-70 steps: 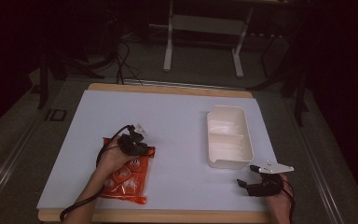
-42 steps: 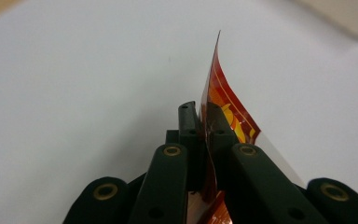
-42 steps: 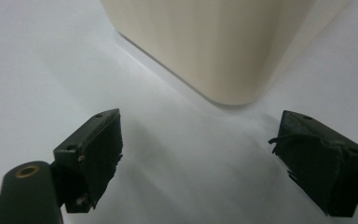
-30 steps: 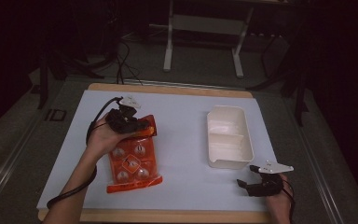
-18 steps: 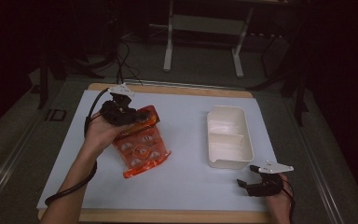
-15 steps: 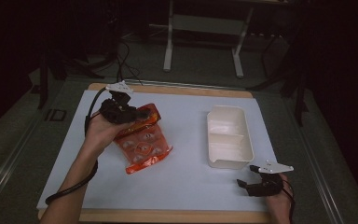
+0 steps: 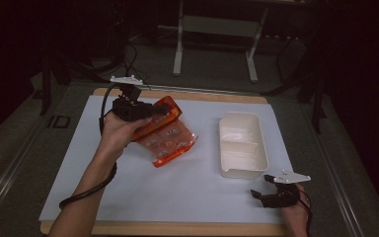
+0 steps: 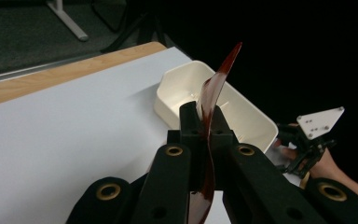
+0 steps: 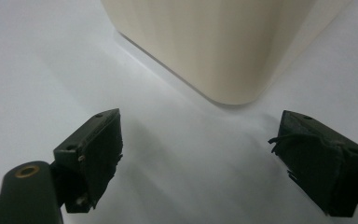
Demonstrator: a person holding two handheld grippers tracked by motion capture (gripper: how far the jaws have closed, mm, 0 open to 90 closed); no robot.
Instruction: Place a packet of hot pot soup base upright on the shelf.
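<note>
An orange see-through packet with round pieces inside hangs tilted above the white table sheet, left of the middle. My left gripper is shut on its top edge. In the left gripper view the packet's edge stands pinched between the black jaws of the left gripper. A cream two-compartment tray lies at the right, and its rim is beyond the packet. My right gripper rests open near the table's front right corner, its jaws apart just short of the tray's corner wall.
The white sheet lies on a wooden board whose edge shows at front and back. Beyond the table are a metal desk frame, cables and dark floor. A cable trails from the left hand along the forearm.
The left hand has raised the packet off the table and carried it away from the front edge. The packet now hangs tilted toward the tray. The right gripper has stayed where it was.
</note>
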